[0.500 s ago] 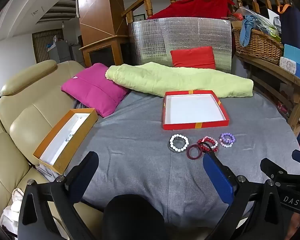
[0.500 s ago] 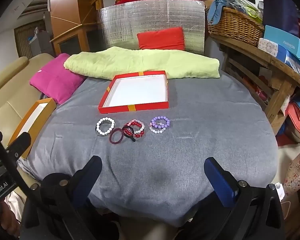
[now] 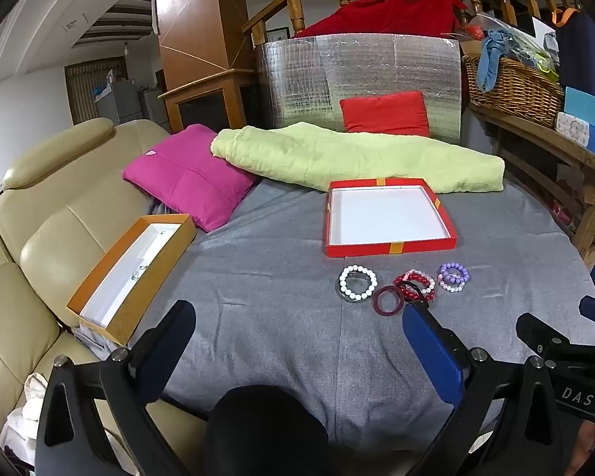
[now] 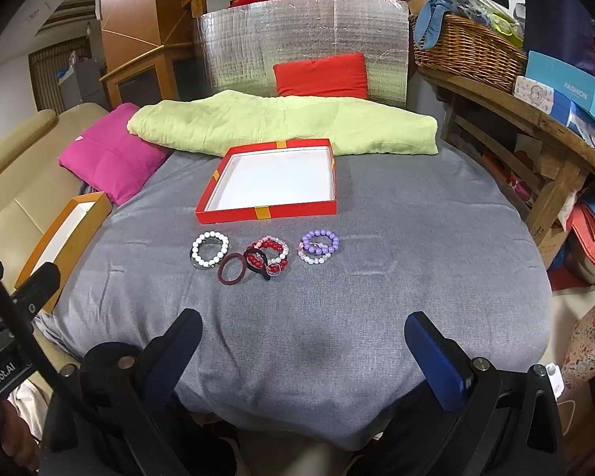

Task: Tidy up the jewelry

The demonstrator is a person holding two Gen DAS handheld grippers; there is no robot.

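Note:
A row of jewelry lies on the grey cloth: a white bead bracelet (image 3: 357, 281) (image 4: 209, 249), a dark red ring band (image 3: 389, 299) (image 4: 232, 269), a red and pink bead cluster (image 3: 415, 285) (image 4: 269, 256) and a purple bead bracelet (image 3: 453, 276) (image 4: 318, 246). An empty red tray with a white floor (image 3: 390, 248) (image 4: 263, 213) sits just behind them. My left gripper (image 3: 297, 319) is open and empty, near and left of the row. My right gripper (image 4: 303, 327) is open and empty, short of the row.
An orange box (image 3: 115, 319) (image 4: 35, 261) rests on the beige sofa at the left edge. A green blanket (image 3: 357, 158), a pink cushion (image 3: 186, 186) and a red cushion (image 3: 384, 113) lie behind. A wooden shelf with a wicker basket (image 4: 468, 51) stands right.
Both views have shifted very slightly; the jewelry, the tray and both open grippers stand as before.

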